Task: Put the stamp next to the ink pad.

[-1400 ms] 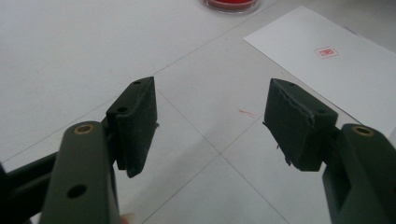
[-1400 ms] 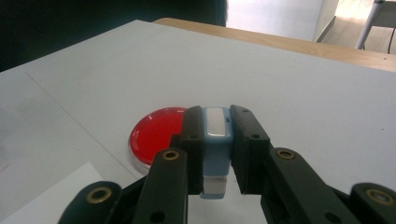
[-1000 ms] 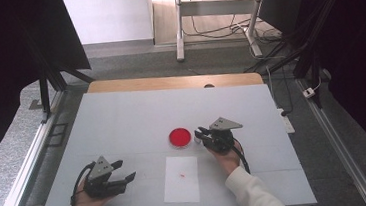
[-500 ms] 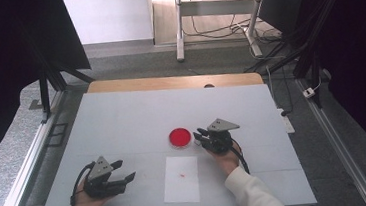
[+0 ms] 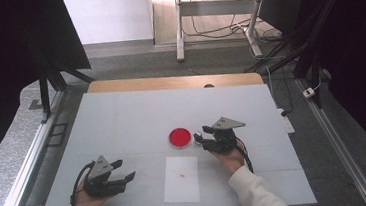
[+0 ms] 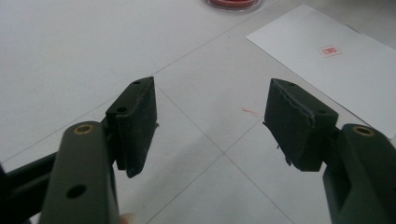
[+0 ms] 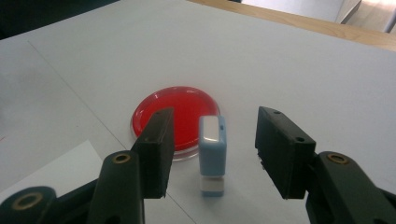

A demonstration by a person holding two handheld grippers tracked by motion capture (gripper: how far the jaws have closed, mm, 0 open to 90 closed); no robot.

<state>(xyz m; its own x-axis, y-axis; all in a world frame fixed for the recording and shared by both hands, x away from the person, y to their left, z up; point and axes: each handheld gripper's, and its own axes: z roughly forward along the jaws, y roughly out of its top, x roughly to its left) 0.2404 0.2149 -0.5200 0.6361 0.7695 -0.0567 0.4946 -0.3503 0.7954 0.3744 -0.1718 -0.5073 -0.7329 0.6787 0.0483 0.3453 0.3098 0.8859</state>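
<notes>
On white table (image 5: 122, 123), red ink pad (image 5: 180, 137), stamp (image 7: 212, 156) between parted right gripper (image 7: 212, 154) fingers; left gripper (image 6: 210, 123) fingers apart

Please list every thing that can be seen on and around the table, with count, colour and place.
stamp: one, light blue and white, upright on the table between the open jaws of the right tongs, beside the ink pad
ink pad: one, red, round, middle of the table
paper sheet: one, white with a small red mark, near edge of the table, below the ink pad
table: one, pale grey top, wooden strip at far edge
left tongs: one, black, open, near left
right tongs: one, black, open, right of the ink pad
</notes>
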